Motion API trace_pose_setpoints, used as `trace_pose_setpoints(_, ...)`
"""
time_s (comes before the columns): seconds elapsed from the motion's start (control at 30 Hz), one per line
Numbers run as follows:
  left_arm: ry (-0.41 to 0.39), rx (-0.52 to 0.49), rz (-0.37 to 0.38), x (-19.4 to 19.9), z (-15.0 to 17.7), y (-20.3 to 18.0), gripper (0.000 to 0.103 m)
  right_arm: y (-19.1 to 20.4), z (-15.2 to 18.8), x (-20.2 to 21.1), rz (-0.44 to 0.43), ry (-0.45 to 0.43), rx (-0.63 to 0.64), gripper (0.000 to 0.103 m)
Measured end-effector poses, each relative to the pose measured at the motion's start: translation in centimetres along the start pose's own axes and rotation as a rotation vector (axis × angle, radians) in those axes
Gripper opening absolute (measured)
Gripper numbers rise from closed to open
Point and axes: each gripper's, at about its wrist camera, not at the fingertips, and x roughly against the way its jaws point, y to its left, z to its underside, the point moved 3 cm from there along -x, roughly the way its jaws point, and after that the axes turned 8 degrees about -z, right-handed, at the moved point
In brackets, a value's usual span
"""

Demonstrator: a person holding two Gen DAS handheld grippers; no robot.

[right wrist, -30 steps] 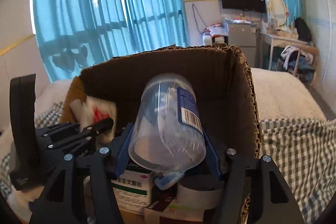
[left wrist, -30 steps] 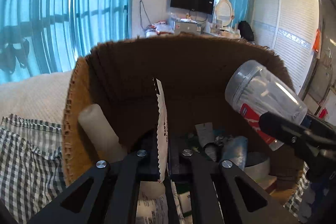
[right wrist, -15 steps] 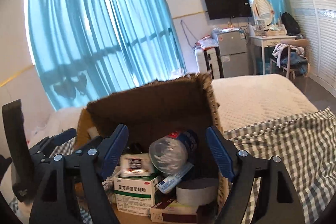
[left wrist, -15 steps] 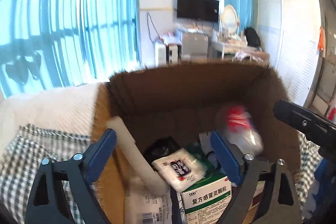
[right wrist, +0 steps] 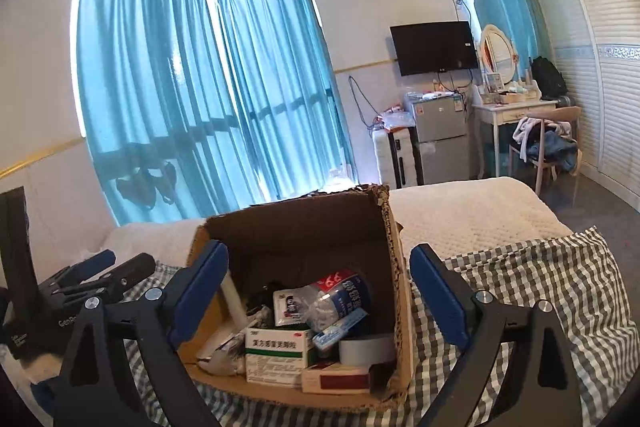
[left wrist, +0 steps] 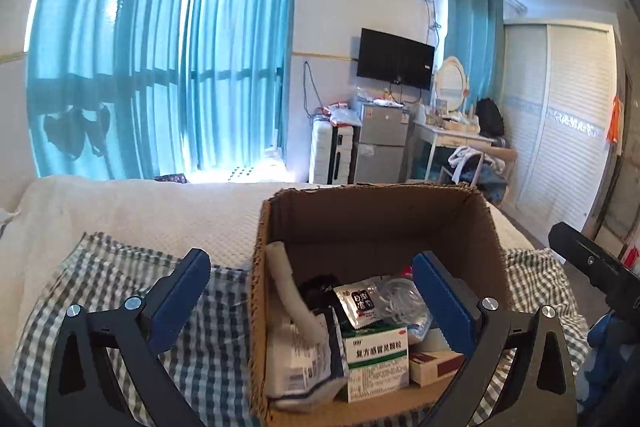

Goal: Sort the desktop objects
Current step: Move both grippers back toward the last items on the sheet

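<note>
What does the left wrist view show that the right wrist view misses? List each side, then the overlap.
Left wrist only: the box's left outer wall.
Right wrist only: the grey tape roll and the box's right outer wall.
Both: the cardboard box, the green-and-white medicine box, the white sachet, and empty open grippers, whose jaws have just been opening.

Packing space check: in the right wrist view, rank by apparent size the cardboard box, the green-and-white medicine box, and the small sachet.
1. cardboard box
2. green-and-white medicine box
3. small sachet

The sachet lies farther back, so it may look slightly smaller than it is.
</note>
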Motion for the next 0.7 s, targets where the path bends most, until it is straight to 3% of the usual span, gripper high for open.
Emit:
trace_pose_setpoints(0.2,0.0,-0.012,-0.029,3.3,1.6,0.6,0.103,1.2,2.5,2.8,0.01,-0.015,0.033,0.093)
trace_pose_setpoints(0.4,0.044,0.023,-0.011,4.4,4.4,1.7,0.103,2.3,7.3,3.0,-0.049,0.127,0.054,0.093)
trace_pose_setpoints(0.7,0.166,0.013,-0.042,2.8,9.2,2.3,0.103,3.8,13.4,2.7,-0.09,0.323,0.098,0.093)
